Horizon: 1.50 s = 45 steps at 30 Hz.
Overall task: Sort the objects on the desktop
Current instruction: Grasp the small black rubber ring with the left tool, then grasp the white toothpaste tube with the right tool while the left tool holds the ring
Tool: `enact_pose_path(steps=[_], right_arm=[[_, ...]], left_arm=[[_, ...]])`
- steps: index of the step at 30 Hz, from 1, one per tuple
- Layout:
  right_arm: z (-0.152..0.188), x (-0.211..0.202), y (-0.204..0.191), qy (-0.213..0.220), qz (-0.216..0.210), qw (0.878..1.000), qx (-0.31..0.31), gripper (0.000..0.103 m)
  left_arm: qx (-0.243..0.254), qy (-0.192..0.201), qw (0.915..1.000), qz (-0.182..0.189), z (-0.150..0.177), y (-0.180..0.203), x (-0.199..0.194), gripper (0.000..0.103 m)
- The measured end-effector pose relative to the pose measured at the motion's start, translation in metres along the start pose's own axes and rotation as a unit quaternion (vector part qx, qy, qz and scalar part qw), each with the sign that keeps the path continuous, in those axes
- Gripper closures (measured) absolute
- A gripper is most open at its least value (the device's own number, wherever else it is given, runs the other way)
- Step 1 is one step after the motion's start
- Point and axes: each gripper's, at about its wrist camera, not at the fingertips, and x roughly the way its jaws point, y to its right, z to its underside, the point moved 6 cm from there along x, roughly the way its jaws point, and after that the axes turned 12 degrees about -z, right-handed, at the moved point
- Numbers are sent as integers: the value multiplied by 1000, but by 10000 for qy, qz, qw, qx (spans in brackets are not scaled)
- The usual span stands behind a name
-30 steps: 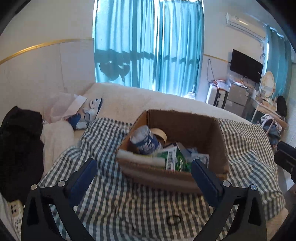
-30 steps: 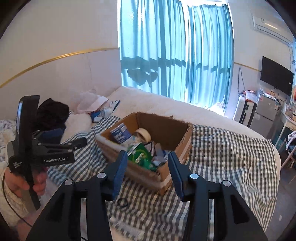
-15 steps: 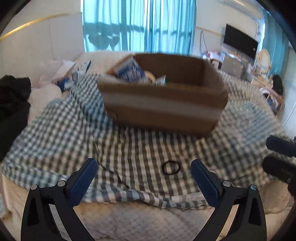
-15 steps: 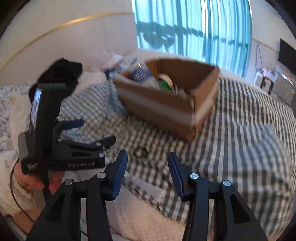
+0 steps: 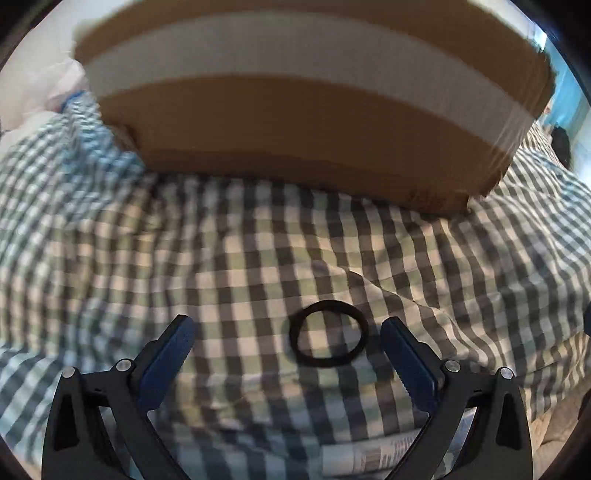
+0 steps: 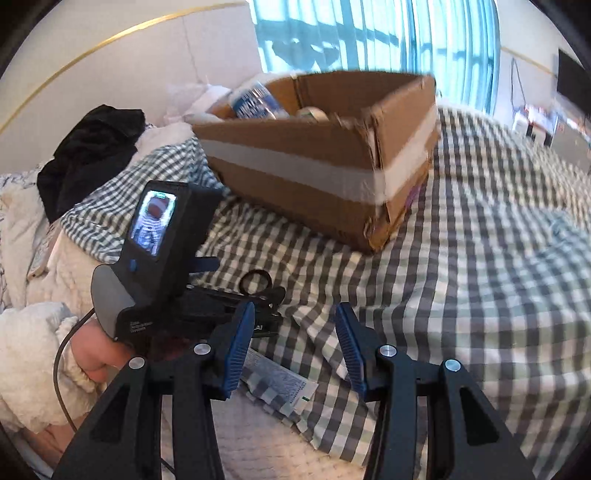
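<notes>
A black hair-tie ring (image 5: 328, 334) lies flat on the checked cloth (image 5: 229, 243). My left gripper (image 5: 288, 325) hangs just above it, open, and the ring sits between the two blue pads without touching them. In the right wrist view the same ring (image 6: 255, 282) shows past the tip of the left gripper (image 6: 229, 291). My right gripper (image 6: 293, 314) is open over the cloth's near edge with nothing between its fingers. A cardboard box (image 6: 317, 147) with a white tape band holds a blue-labelled bottle (image 6: 253, 101) and a tape roll (image 6: 312, 112).
A white printed packet (image 6: 280, 384) pokes from under the cloth's front hem. Black clothing (image 6: 92, 147) and white bedding (image 6: 48, 280) lie at the left. A hand in a fluffy white sleeve (image 6: 33, 354) holds the left gripper. Curtains (image 6: 369, 33) hang behind the box.
Both grippers have dropped toward the bed and tilted downward. The left one has come down until the black ring lies between its open fingers; the box now fills the top of its view.
</notes>
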Motion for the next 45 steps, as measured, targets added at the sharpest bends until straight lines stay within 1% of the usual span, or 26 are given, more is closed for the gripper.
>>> enact_pose_path(steps=[3,4,5,6,7,8,9,10,11,12,14,17,20,23,26,27,29,31,32,33,36,38,39,41,43,45], right_arm=[[3,12,8,-173,4,9998,104,58],[3,15,8,-206,37,9997,97,58],[4,17,8,-259,38,9996,101,58],[4,19,8,-309,-2,9994,129,58],[5,20,7,-323,-37,9994,151,58],[5,19,5,-333,-52,9993,144,58],[6,18,4,-319,-27,9994,112,58],[6,15,1,-248,-21,9997,38,58],[4,12,-1,-168,-63,9998,-32,58],[3,9,-4,-113,-100,9998,-101,58],[1,4,-9,-84,-84,9997,-222,58],[0,0,-13,-96,-158,9994,-306,58],[0,5,-19,-339,-230,9973,-613,58],[4,13,-26,-627,-240,9913,-1132,58],[7,24,-24,-710,-265,9887,-1293,58],[9,30,-22,-773,-296,9880,-1308,59],[13,42,-18,-949,-354,9851,-1387,67],[17,50,-16,-1080,-389,9816,-1527,69],[18,53,-16,-1106,-444,9806,-1555,72],[19,54,-16,-1113,-515,9798,-1579,72],[25,59,-24,-1217,-768,9750,-1696,72],[31,66,-28,-1442,-580,9684,-1950,72],[34,69,-32,-1525,-590,9642,-2087,72],[42,76,-38,-1729,-865,9594,-2056,72],[52,85,-37,-1956,-837,9552,-2056,69],[55,90,-36,-1966,-721,9562,-2044,68]], left_arm=[[133,88,9997,178,2,5,3,10],[170,118,9994,279,2,6,2,20],[233,149,9990,361,2,8,1,34],[357,214,9981,452,3,12,-1,41],[435,255,9975,491,4,15,-3,56],[565,327,9967,482,6,18,-6,69],[655,393,9962,415,9,20,-10,74],[721,461,9958,339,12,21,-13,83],[671,536,9959,288,13,20,-16,95],[550,581,9964,292,16,17,-20,97],[264,479,9978,376,23,11,-22,97],[23,515,9982,312,31,1,-33,97],[-125,509,9984,198,41,-11,-49,97],[-301,449,9984,147,58,-23,-60,97],[-471,364,9982,95,73,-28,-61,97],[-499,393,9980,74,77,-29,-65,97],[-448,392,9982,-3,76,-25,-62,97],[-442,392,9982,-37,77,-22,-65,97],[-458,394,9982,-40,79,-24,-65,97],[-474,390,9981,-48,75,-25,-59,97],[-500,380,9980,-99,76,-25,-60,97],[-549,363,9978,-84,78,-25,-61,97],[-589,346,9976,-64,79,-25,-60,97],[-662,335,9972,-57,79,-26,-59,97],[-700,336,9970,-70,80,-25,-59,97],[-778,331,9964,-25,81,-26,-61,97]])
